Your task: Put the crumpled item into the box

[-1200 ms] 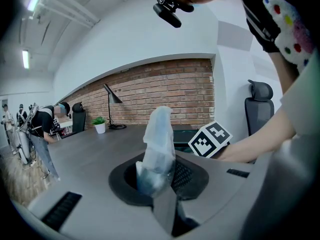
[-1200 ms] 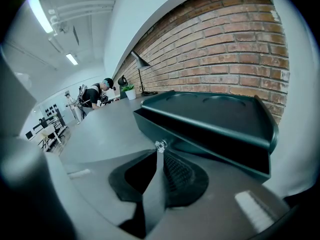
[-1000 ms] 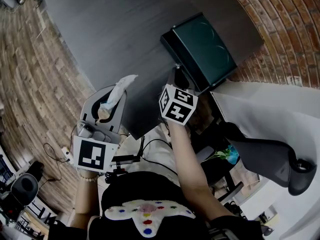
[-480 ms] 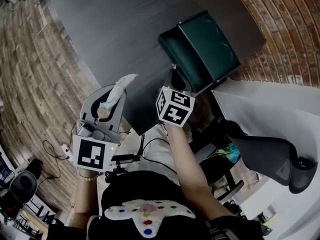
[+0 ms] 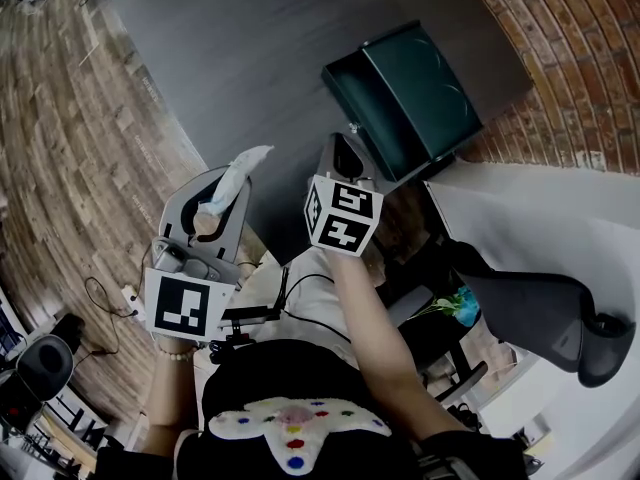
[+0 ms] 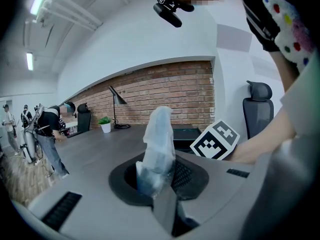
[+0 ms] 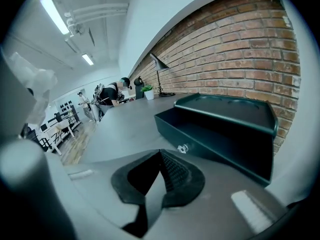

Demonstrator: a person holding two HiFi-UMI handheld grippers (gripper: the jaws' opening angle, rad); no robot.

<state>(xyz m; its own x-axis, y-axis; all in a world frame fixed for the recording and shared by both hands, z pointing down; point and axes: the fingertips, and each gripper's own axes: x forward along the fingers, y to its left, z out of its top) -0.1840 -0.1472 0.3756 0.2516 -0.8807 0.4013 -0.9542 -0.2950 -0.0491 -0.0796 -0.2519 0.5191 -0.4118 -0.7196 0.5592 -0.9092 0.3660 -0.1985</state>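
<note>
One crumpled item (image 5: 240, 168), we record, stands pinched in the fingers of the left gripper (image 5: 222, 203), its long axis aimed ahead, with the open box (image 5: 410, 98) ahead-right on the surface (image 5: 250, 58), nearer the right gripper (image 5: 345, 153), whose fingers have just closed together on nothing.

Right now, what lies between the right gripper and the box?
Only bare table, in the right gripper view; the right gripper, jaws just closed empty, faces the open box.
</note>
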